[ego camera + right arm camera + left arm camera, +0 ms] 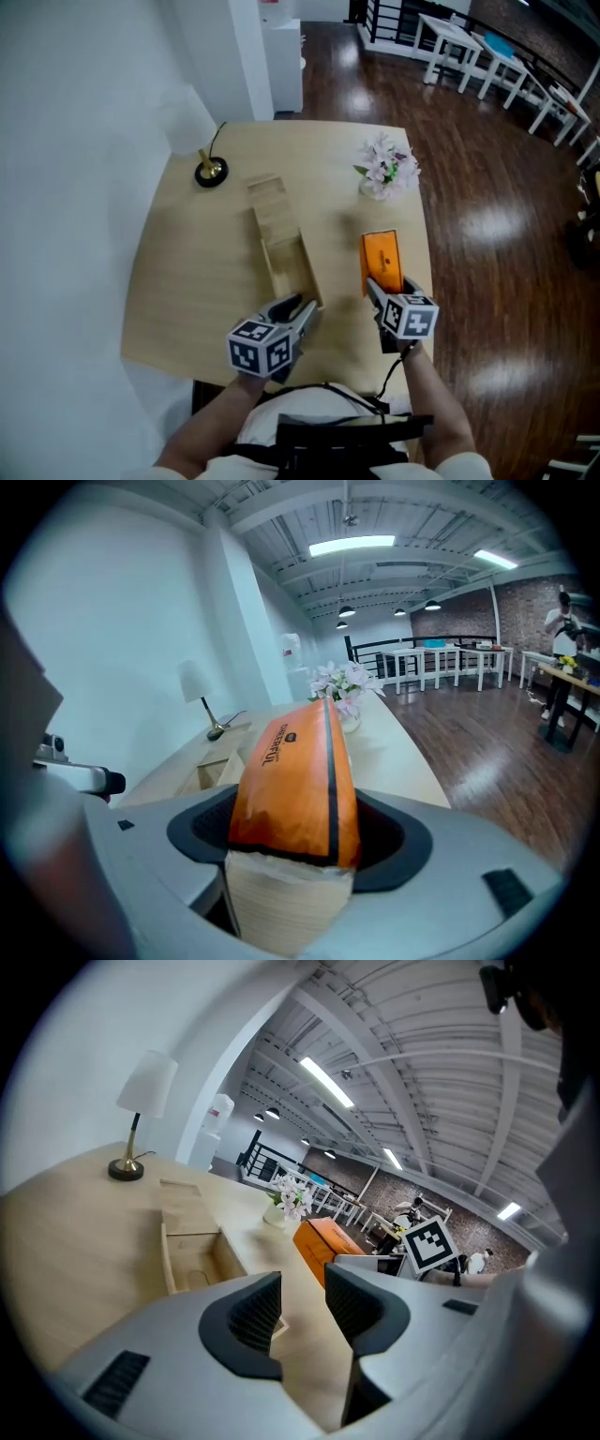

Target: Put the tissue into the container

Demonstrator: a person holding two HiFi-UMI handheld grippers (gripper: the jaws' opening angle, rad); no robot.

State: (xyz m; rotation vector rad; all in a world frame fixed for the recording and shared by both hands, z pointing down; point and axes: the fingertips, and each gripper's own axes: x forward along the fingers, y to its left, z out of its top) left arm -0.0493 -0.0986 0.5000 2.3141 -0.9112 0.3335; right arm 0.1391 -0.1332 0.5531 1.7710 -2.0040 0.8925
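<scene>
An orange tissue pack (381, 260) lies on the wooden table, with its white tissue end (286, 907) toward me. My right gripper (382, 291) is shut on the pack's near end, which fills the space between both pads (392, 841). Left of the pack stands a long wooden container (289, 267), open at the top, its lid (273, 209) slid toward the far end. The left gripper (302, 310) hovers by the container's near right corner, its jaws a little apart with nothing between them. In the left gripper view the container (192, 1255) shows an empty inside.
A brass lamp base (211, 172) with a white shade stands at the table's far left. A vase of pale flowers (387, 169) sits far right, beyond the pack. The table's right edge (424, 253) drops to a dark wood floor.
</scene>
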